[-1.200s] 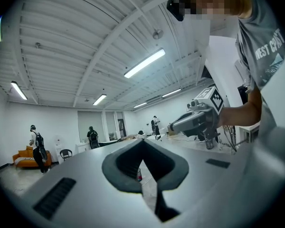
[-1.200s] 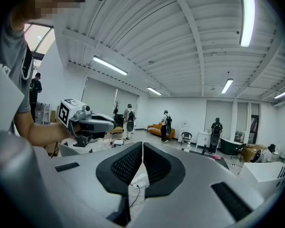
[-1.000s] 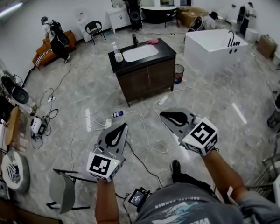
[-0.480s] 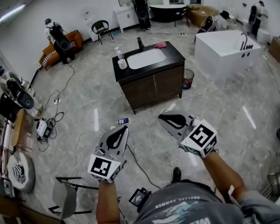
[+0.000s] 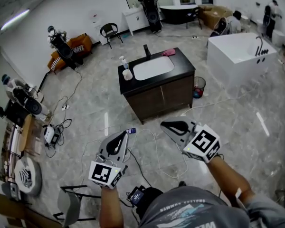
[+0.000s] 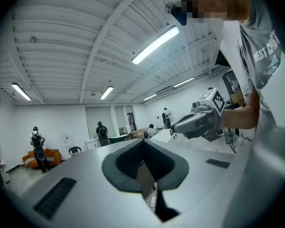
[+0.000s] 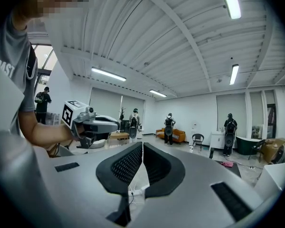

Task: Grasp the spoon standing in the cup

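Observation:
A dark vanity [image 5: 168, 87] with a white basin stands mid-room in the head view, a few steps ahead of me. On its left corner sits a white cup [image 5: 128, 74] beside a spray bottle [image 5: 123, 61]; a spoon in the cup is too small to make out. My left gripper [image 5: 121, 136] is held low at the left, shut and empty. My right gripper [image 5: 169, 125] hangs at the right, also shut and empty. In the left gripper view the jaws [image 6: 142, 142] meet, with the right gripper [image 6: 199, 122] beyond them. The right gripper view shows its jaws [image 7: 142, 146] closed and the left gripper [image 7: 92, 125] nearby.
Cables and a power strip [image 5: 147, 144] trail over the floor between me and the vanity. A waste bin [image 5: 198, 87] stands at the vanity's right, a white bathtub [image 5: 237, 56] further right. A grey chair [image 5: 69, 201] is at my lower left. People stand along the far wall.
The vanity has drifted lower and nearer in the head view as I move toward it. Both grippers stay shut and keep their places in front of me.

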Tool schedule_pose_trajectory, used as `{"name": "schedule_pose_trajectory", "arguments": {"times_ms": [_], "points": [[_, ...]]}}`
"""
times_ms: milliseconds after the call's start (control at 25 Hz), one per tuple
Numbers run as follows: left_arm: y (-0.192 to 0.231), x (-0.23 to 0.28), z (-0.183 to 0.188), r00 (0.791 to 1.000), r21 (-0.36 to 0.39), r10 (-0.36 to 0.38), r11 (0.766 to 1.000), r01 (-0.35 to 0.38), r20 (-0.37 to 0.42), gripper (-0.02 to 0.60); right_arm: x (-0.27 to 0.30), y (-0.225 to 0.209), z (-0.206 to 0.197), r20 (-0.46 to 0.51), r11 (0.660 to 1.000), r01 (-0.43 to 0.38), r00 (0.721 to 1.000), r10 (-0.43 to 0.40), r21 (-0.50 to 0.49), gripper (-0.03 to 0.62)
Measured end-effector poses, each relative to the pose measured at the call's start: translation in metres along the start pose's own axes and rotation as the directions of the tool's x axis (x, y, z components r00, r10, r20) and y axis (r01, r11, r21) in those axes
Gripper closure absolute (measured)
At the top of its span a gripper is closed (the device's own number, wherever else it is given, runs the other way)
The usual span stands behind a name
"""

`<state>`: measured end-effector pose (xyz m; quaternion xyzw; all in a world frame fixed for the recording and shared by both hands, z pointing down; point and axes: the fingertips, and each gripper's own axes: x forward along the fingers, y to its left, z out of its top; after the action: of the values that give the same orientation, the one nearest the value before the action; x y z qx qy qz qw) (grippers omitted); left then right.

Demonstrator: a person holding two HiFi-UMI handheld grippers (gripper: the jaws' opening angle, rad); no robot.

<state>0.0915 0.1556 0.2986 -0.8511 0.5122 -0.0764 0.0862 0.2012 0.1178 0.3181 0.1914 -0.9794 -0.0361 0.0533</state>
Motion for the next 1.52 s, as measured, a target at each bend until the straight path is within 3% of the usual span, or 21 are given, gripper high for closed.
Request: {"name": "schedule_pose_trajectory", "arguments": {"times_ms": [320, 560, 1120, 1320, 1520], "points": [[0.043, 0.045, -0.019, 1.000, -0.022, 0.006, 1.000, -0.006, -0.011, 0.580, 0.032, -0.050, -0.018, -0.021, 1.000, 0.011, 1.000, -0.011, 0.019, 0.560], [0.098, 0.092, -0.034, 0.999, -0.034, -0.023, 0.999, 0.024, 0.031, 0.580, 0.073, -0.096, -0.021, -0.035, 0.999, 0.051, 0.998, -0.050, 0.005, 0.560], [0.281, 0.190, -0.071, 0.989, -0.022, -0.133, 0.991, 0.134, 0.061, 0.580, 0.255, -0.200, -0.020, -0.074, 0.988, 0.149, 0.987, -0.145, 0.042, 0.560], [0.328, 0.214, -0.088, 0.982, -0.021, -0.175, 0.984, 0.177, 0.064, 0.580, 0.300, -0.230, -0.019, -0.102, 0.979, 0.198, 0.976, -0.193, 0.047, 0.560], [0.357, 0.223, -0.091, 0.982, -0.039, -0.174, 0.983, 0.178, 0.079, 0.580, 0.336, -0.244, -0.012, -0.112, 0.981, 0.188, 0.977, -0.183, 0.037, 0.560]]}}
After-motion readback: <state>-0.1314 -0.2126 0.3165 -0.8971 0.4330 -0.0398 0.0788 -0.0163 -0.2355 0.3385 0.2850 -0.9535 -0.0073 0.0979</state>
